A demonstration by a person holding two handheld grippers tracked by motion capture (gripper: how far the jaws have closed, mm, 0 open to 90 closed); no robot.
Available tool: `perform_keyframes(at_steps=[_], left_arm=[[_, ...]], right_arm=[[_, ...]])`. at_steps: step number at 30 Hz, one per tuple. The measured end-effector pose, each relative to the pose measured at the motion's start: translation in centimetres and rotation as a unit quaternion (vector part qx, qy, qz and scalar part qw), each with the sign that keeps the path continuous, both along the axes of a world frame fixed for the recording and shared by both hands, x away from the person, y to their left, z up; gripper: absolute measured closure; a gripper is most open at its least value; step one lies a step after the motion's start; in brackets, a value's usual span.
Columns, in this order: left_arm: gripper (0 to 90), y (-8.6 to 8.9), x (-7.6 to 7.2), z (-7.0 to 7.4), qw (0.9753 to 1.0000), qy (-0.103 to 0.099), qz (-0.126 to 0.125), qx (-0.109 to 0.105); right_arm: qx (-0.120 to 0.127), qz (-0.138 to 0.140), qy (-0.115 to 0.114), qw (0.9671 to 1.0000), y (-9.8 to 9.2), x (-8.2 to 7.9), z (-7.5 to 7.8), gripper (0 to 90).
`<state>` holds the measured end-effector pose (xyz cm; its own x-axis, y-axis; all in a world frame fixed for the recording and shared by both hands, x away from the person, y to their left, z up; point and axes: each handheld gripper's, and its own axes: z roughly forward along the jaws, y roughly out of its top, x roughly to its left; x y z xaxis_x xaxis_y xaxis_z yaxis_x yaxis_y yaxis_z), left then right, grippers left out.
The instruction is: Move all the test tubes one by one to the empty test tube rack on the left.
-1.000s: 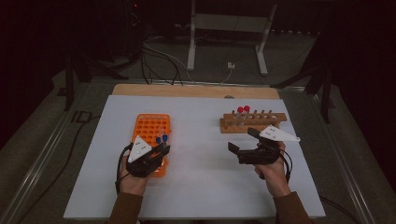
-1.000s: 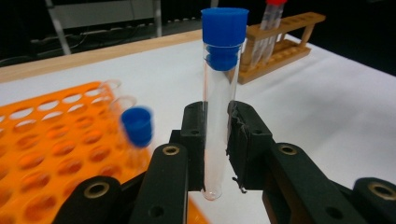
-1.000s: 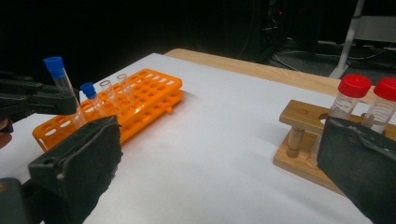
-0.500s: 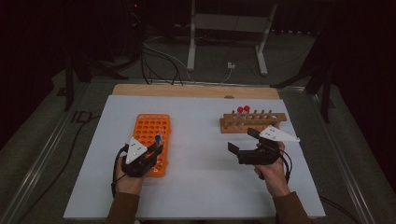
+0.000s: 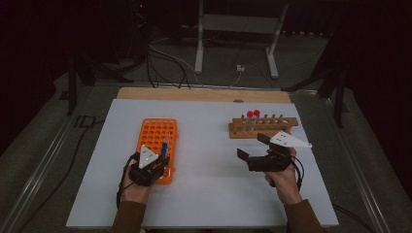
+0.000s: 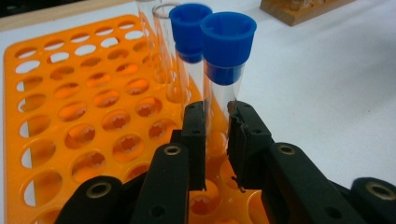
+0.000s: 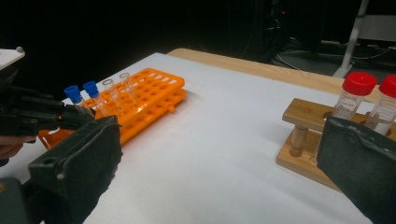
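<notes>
Left gripper (image 6: 216, 140) clamped on a blue-capped tube (image 6: 223, 84) standing in the orange rack (image 6: 60, 116), right gripper (image 5: 257, 148) gaping wide, well right of the rack, just before the wooden stand (image 5: 262, 127)

Left gripper (image 6: 216, 140): both black jaws closed against the clear wall of a blue-capped test tube (image 6: 223, 88), gripping below the cap, roughly mid-length of the visible glass. Tube stands upright in the orange tube rack (image 6: 70, 116), its foot hidden behind the jaws. Second blue-capped tube (image 6: 189, 42) stands upright just behind the held one, caps nearly touching. Two uncapped clear tubes (image 6: 159, 37) stand behind that, in the same row of the rack. Remaining rack holes in sight are open. White table surface (image 6: 327, 84) lies beside the rack; a wooden block (image 6: 299, 9) sits beyond the rack, at the table's far side.
</notes>
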<state>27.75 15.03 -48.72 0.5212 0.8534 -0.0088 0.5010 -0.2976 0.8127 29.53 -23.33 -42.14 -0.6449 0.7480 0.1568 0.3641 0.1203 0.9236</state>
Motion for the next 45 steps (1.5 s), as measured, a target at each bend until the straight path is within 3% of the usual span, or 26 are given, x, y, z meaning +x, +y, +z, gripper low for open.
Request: perform_keyframes(at_steps=[10, 14, 21, 30, 35, 38, 45], left_arm=[[76.7, -0.1, 0.1, -0.2, 1.0, 0.003, -0.002, 0.003], [65.1, -0.1, -0.1, 0.0, 1.0, 0.005, -0.001, -0.004], [47.3, 0.5, -0.7, 1.2, 0.9986, -0.03, 0.001, -0.043], [28.0, 1.4, -1.1, 2.4, 0.9919, -0.069, 0.01, -0.106], [14.8, 1.7, -1.3, 2.9, 0.9893, -0.075, 0.013, -0.124], [2.5, 1.7, -1.3, 3.1, 0.9887, -0.074, 0.014, -0.13], [0.5, 1.8, -1.4, 3.2, 0.9881, -0.082, 0.022, -0.129]], right_arm=[[-0.003, 0.003, 0.001, 1.0, 0.2, 0.1, -0.2, 0.1], [-0.002, 0.003, 0.002, 1.0, 0.1, 0.1, -0.3, 0.1], [-0.001, -0.001, 0.003, 1.0, -0.1, 0.2, -0.4, 0.1], [-0.002, -0.001, 0.005, 1.0, 0.1, 0.2, -0.4, 0.1], [-0.005, -0.008, 0.005, 0.9999, -0.2, 0.3, -0.2, 0.1], [-0.011, -0.017, -0.004, 0.9998, -0.6, 0.4, 0.4, 0.1], [-0.017, -0.057, -0.023, 0.9979, -2.0, 2.5, 2.1, 5.9]])
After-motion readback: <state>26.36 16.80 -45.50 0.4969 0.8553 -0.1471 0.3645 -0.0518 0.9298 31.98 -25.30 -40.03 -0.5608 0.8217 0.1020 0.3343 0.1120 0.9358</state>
